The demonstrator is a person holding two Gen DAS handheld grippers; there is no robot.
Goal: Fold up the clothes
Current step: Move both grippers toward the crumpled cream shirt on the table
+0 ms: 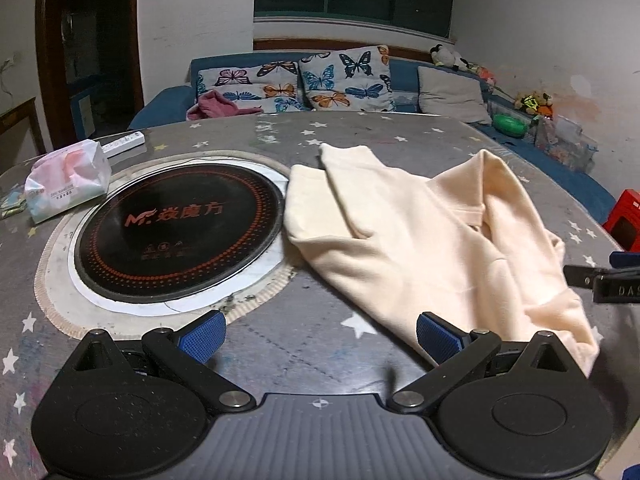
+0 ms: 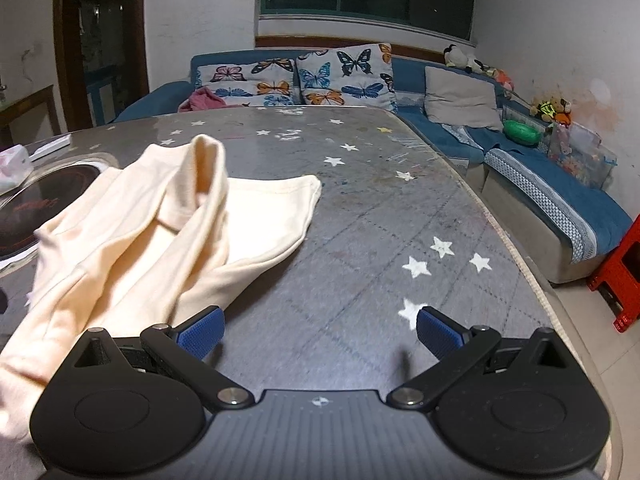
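Behind the table (image 2: pixel 360 208) stands a blue sofa (image 2: pixel 420 76) with butterfly cushions (image 2: pixel 344 76), under a dark window. The table has a grey cover with white stars, and its right edge curves close to the sofa seat, with a red stool (image 2: pixel 620 276) on the floor beside it.

A cream garment (image 1: pixel 420 240) lies crumpled on the table, in the middle part. Its left edge touches the rim of a round black cooktop (image 1: pixel 180 228) set into the table. One fold stands up like a ridge, and a flat corner points toward the sofa. A tissue pack (image 1: pixel 68 180) and a white remote (image 1: pixel 122 143) lie left of the cooktop.

The left gripper (image 1: pixel 320 338) is spread wide and holds nothing; its right pad is at the near hem of the garment. The right gripper (image 2: pixel 320 336) is also spread wide and empty, with the garment just beside its left pad. Right of the garment the table is bare up to the edge.
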